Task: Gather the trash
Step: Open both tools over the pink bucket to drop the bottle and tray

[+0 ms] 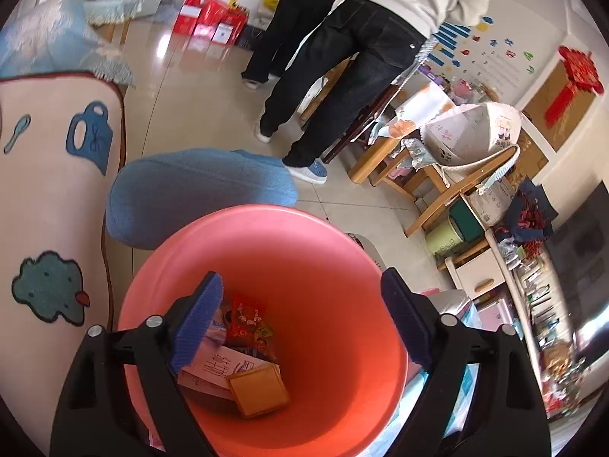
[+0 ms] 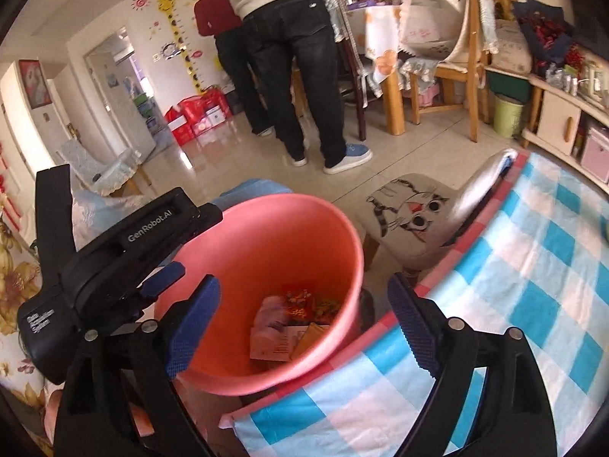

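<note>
While both grippers hang over it, the bin (image 1: 331, 266) sits on the floor w/ trash in its bottom. Left gripper (image 1: 304, 323) is spread wide, nothing between its blue pads (image 1: 201, 320), aimed straight down into the bin. Right gripper (image 2: 304, 327) is likewise spread & empty, above the bin's near rim; in the right view the left gripper's black body shows at the bin's left side.

Inside the bin: a red wrapper (image 1: 247, 316) toward the far side, a white box (image 1: 217, 373) w/ print on it lying flat, & an orange card (image 1: 259, 390) resting on the box's near end, tilted. In the right view the same pile (image 2: 293, 327) lies at the bottom; can't tell if more is underneath.

Right of the bin is the desk (image 2: 514, 285) w/ a blue-white check cloth, its pink edge just beside the bin wall. Behind the bin's right side stands a stool (image 2: 411, 221) w/ a cat drawing on the seat. Beyond the bin, 2 people (image 2: 281, 57) stand w/ backs turned by a wooden chair (image 2: 456, 72). Left of the bin is a pale cushion (image 1: 49, 190) w/ blue cartoon shapes.
</note>
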A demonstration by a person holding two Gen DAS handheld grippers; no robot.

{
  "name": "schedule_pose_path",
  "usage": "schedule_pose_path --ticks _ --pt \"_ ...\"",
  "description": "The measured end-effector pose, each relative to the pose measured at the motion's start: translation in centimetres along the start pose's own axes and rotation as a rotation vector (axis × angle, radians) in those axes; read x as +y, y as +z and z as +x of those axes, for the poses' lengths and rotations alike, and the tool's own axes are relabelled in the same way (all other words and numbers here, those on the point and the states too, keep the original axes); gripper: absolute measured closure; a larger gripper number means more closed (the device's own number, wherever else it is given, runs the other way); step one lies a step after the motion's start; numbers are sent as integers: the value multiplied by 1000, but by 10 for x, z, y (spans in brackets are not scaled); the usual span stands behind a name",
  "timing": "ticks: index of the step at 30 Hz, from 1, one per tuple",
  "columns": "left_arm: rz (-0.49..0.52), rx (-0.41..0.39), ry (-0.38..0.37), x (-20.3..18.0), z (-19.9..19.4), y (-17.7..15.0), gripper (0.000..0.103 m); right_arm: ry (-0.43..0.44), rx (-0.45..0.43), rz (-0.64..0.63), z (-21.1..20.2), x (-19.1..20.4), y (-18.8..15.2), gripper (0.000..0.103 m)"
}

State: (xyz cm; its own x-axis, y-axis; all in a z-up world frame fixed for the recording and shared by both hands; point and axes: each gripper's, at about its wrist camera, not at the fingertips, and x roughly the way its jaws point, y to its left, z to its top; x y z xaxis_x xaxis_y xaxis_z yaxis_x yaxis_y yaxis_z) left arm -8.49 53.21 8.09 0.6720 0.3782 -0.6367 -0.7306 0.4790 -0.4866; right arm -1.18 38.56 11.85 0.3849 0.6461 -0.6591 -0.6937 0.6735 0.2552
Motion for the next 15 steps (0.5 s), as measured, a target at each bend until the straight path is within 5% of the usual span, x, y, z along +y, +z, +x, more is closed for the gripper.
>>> schedule_pose_path --ticks 8,15 --pt "154 -73 -34 -30 -16 -21 7 -165 -45 24 -59 -22 -39 14" --pt "209 -11 -131 -51 -26 -47 6 -239 -70 102 -111 -53 -78 14"
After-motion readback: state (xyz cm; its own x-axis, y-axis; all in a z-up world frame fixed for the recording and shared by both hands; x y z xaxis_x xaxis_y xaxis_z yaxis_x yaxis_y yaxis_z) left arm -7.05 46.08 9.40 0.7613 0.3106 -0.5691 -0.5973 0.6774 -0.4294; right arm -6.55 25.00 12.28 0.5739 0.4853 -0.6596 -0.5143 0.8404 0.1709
